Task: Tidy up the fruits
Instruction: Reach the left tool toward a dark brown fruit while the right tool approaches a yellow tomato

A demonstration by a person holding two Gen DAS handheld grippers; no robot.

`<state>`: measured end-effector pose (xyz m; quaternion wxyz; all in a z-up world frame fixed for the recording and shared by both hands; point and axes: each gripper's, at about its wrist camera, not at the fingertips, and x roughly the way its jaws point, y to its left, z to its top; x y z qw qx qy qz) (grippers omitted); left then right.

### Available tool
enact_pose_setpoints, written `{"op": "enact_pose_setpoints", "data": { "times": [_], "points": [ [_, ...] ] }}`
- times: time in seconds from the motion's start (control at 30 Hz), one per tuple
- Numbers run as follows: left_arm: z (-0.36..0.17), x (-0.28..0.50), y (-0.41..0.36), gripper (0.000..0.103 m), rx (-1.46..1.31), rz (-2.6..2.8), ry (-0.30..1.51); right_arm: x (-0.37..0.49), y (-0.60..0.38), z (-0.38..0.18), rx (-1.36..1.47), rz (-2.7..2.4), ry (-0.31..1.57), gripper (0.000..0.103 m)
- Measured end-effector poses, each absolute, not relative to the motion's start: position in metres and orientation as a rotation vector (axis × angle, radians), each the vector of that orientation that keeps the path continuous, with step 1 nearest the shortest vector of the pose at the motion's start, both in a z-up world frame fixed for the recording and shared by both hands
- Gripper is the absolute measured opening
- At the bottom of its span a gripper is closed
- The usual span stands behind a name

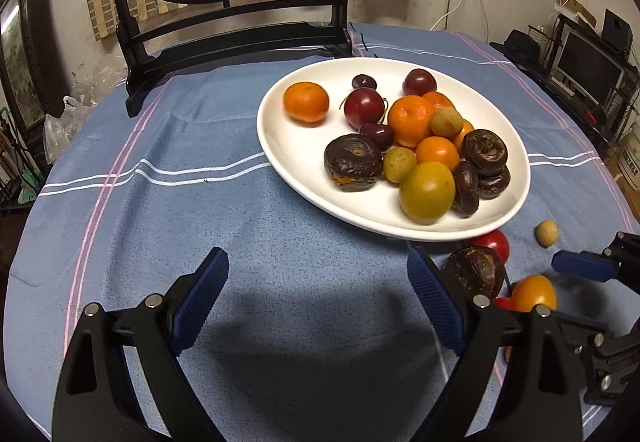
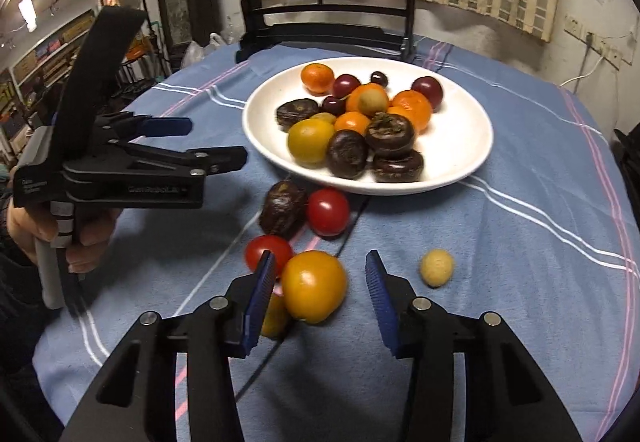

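A white plate (image 1: pixel 288 146) (image 2: pixel 464 162) holds several oranges, dark plums, cherries, water chestnuts and small green fruits. On the cloth in front of it lie a water chestnut (image 2: pixel 282 208) (image 1: pixel 474 271), two red tomatoes (image 2: pixel 328 211) (image 2: pixel 267 252), a yellow-orange fruit (image 2: pixel 314 285) (image 1: pixel 533 292) and a small tan fruit (image 2: pixel 437 267) (image 1: pixel 546 233). My right gripper (image 2: pixel 320 274) is open with the yellow-orange fruit between its fingers, not clamped. My left gripper (image 1: pixel 318 280) (image 2: pixel 216 142) is open and empty over bare cloth, left of the loose fruits.
A blue striped cloth (image 1: pixel 160 202) covers the round table. A dark wooden stand with a round embroidered screen (image 1: pixel 224 22) (image 2: pixel 324 14) stands at the far edge behind the plate. Another yellow fruit (image 2: pixel 276 316) lies partly hidden behind my right gripper's left finger.
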<state>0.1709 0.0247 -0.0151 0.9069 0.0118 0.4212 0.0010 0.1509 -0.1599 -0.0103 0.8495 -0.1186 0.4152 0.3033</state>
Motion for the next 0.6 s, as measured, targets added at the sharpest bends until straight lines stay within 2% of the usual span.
{"op": "enact_pose_setpoints", "data": {
  "times": [0.53, 0.6],
  "points": [
    [-0.016, 0.168, 0.02, 0.089, -0.036, -0.086, 0.89, 0.176, -0.177, -0.033, -0.035, 0.61, 1.008, 0.047],
    [-0.017, 0.168, 0.019, 0.089, -0.034, -0.088, 0.894, 0.175, -0.171, -0.035, -0.081, 0.57, 0.975, 0.038]
  ]
}}
